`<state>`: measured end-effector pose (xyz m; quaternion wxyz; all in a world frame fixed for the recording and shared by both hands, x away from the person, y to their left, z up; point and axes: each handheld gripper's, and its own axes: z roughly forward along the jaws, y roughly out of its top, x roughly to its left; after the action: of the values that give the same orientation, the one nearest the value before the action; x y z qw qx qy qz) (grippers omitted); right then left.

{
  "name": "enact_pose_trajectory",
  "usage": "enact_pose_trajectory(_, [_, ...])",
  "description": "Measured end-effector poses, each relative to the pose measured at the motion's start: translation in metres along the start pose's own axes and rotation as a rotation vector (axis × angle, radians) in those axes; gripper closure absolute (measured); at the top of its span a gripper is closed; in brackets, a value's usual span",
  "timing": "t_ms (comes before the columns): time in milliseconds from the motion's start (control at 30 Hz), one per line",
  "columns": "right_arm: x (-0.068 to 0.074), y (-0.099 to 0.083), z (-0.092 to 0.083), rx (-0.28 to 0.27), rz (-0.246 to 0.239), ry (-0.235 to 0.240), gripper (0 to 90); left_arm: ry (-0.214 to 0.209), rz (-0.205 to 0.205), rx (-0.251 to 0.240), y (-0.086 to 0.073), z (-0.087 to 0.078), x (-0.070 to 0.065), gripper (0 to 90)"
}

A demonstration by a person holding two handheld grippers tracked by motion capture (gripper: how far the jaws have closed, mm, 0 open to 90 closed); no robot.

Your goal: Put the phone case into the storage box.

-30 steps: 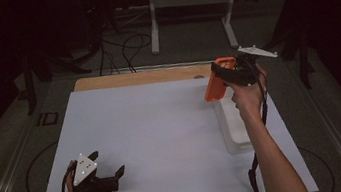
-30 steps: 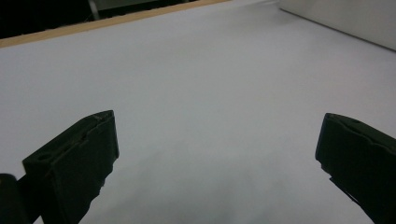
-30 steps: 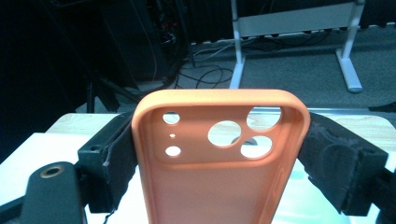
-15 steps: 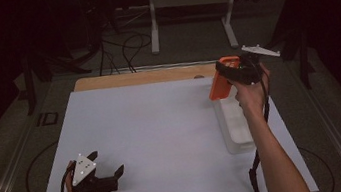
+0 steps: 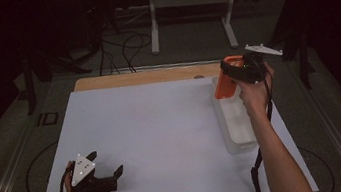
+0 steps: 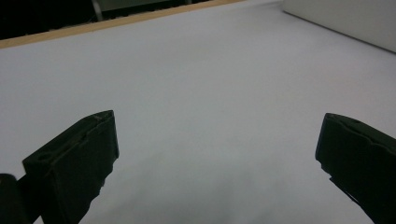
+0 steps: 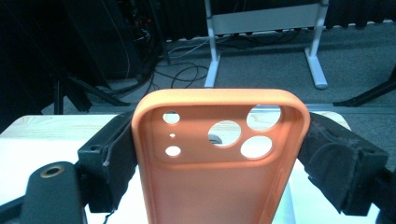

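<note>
The right gripper (image 5: pixel 238 70) is drifting a little rightward above the clear plastic tray (image 5: pixel 235 122), clenching the soft orange silicone phone case (image 7: pixel 219 154) edgewise, so it's wanting a steady level carry, while the left gripper (image 6: pixel 215 154) is idling, jaws spread.

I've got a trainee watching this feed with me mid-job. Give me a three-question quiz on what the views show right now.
1. True or false: the right gripper is shut on the orange phone case.
2. Multiple choice: where is the left gripper? A) over the white tray B) low at the near left of the white table, jaws apart and empty C) clamped on the wooden board
3. Fill in: the case is held up above the far end of the white ____ on the table's right side.

Key: 1 true; 2 B; 3 tray.
</note>
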<state>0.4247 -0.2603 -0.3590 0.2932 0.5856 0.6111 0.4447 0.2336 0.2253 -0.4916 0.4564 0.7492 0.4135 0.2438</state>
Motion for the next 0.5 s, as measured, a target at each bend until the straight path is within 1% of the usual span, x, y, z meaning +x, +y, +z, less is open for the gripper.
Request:
enact_pose_trajectory(233, [-0.0043,-0.0002,0.0009,-0.001,0.006,-0.010,16.7,0.003,-0.004,-0.004,-0.0001,-0.0012,0.0006,0.4])
enact_pose_trajectory(500, [-0.0062,-0.0012,0.0030,0.004,-0.018,-0.051,16.7,0.003,-0.003,-0.006,-0.0001,-0.0020,0.0012,0.4])
